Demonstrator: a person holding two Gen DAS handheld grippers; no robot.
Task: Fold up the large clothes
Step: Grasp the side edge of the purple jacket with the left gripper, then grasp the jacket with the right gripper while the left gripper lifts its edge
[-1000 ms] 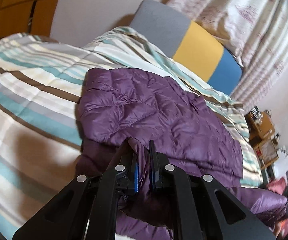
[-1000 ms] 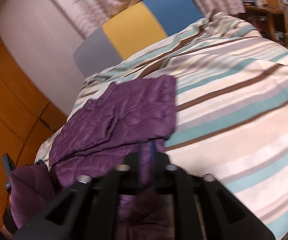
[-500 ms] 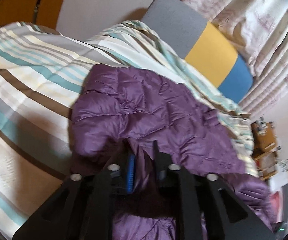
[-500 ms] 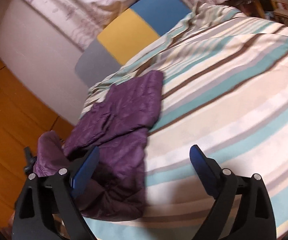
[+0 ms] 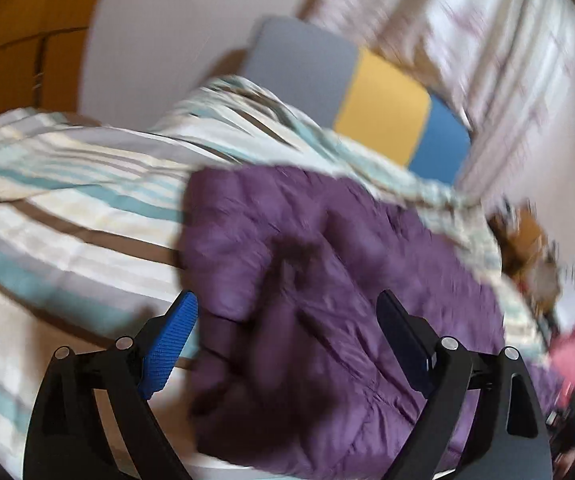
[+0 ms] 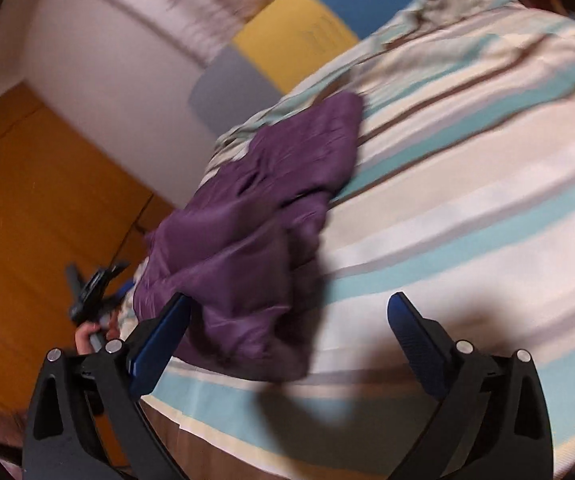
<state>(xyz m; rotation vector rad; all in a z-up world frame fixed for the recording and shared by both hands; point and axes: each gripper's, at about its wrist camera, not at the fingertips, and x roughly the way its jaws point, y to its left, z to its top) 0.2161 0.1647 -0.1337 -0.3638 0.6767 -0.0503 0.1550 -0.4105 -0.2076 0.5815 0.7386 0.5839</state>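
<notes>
A purple quilted jacket (image 5: 327, 280) lies folded over on the striped bed cover (image 5: 67, 208). My left gripper (image 5: 287, 320) is open just above the jacket's near edge, its blue-padded fingers apart with the fabric lying free between them. In the right wrist view the jacket (image 6: 271, 208) lies bunched at the bed's left side. My right gripper (image 6: 287, 320) is open and empty, over the striped cover (image 6: 467, 200) at the jacket's near right edge. The left gripper (image 6: 95, 292) shows small at the far left, in a hand. Both views are blurred.
A grey, yellow and blue headboard (image 5: 367, 96) stands at the bed's far end under pale curtains (image 5: 487, 40). Orange wooden wardrobe doors (image 6: 27, 200) run along the left of the bed. Cluttered furniture (image 5: 527, 256) stands beyond the right side.
My left gripper, shut on the jacket until half a second ago, has opened and dropped it. My right gripper opened earlier and has drawn back. The jacket's lifted part now lies on the bed.
</notes>
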